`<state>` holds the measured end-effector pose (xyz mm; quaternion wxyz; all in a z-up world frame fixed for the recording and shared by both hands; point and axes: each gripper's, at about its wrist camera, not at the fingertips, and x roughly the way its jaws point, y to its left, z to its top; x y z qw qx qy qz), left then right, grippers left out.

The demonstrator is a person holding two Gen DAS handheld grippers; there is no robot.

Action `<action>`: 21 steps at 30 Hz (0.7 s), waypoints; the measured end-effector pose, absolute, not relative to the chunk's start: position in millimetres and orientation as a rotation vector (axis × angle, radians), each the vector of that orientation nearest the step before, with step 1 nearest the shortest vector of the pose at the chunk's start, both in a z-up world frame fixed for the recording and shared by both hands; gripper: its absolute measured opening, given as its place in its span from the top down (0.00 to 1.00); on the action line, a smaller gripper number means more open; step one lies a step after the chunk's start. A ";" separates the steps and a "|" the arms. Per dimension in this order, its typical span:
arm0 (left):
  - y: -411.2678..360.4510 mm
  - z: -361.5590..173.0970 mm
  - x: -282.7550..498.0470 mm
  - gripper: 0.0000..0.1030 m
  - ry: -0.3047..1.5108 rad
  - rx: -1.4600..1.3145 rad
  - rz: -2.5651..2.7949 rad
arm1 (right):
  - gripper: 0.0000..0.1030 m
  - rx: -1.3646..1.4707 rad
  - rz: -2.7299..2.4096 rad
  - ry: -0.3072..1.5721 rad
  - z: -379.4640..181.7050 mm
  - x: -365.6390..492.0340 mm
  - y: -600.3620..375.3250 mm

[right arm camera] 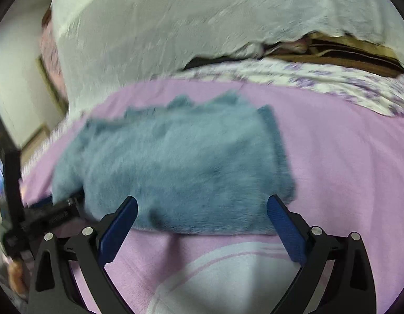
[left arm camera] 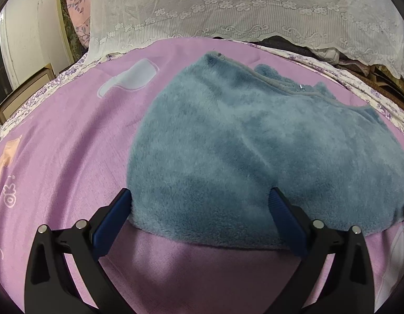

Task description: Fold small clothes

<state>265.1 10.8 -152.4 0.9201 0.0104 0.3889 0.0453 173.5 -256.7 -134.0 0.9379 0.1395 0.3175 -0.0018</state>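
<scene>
A fluffy grey-blue garment [left arm camera: 254, 141] lies folded on the pink bed sheet [left arm camera: 71, 136], with a zipper edge along its far side. My left gripper [left arm camera: 200, 192] stands open and wide over the garment's near left corner; the pads do not press the fleece. In the right wrist view the same garment [right arm camera: 175, 162] lies ahead. My right gripper [right arm camera: 202, 198] is open as wide as it goes at the garment's near edge, with nothing pinched. The left gripper's black body [right arm camera: 55, 214] shows at the garment's left end.
A white lace cover [left arm camera: 228, 7] drapes over piled items behind the bed. A floral purple bedding border [right arm camera: 306, 78] runs along the far side. A wooden frame [left arm camera: 26, 89] stands at the left by the wall. A hand [right arm camera: 16, 274] shows at the lower left.
</scene>
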 end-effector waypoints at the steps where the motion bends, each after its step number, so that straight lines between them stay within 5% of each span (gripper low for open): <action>1: 10.7 -152.6 265.0 0.04 0.800 0.022 0.094 | 0.03 0.307 -0.036 0.636 -133.3 171.3 -262.4; 11: 20.7 -128.3 241.4 0.04 0.637 0.011 0.146 | 0.03 0.469 -0.159 0.735 -154.8 188.2 -295.1; 15: 33.7 -158.6 279.4 0.04 0.866 -0.054 0.114 | 0.03 0.330 -0.204 0.818 -160.1 202.1 -275.8; 21: 38.0 -141.4 262.0 0.04 0.763 -0.085 0.094 | 0.03 0.620 -0.046 0.670 -158.3 179.6 -317.5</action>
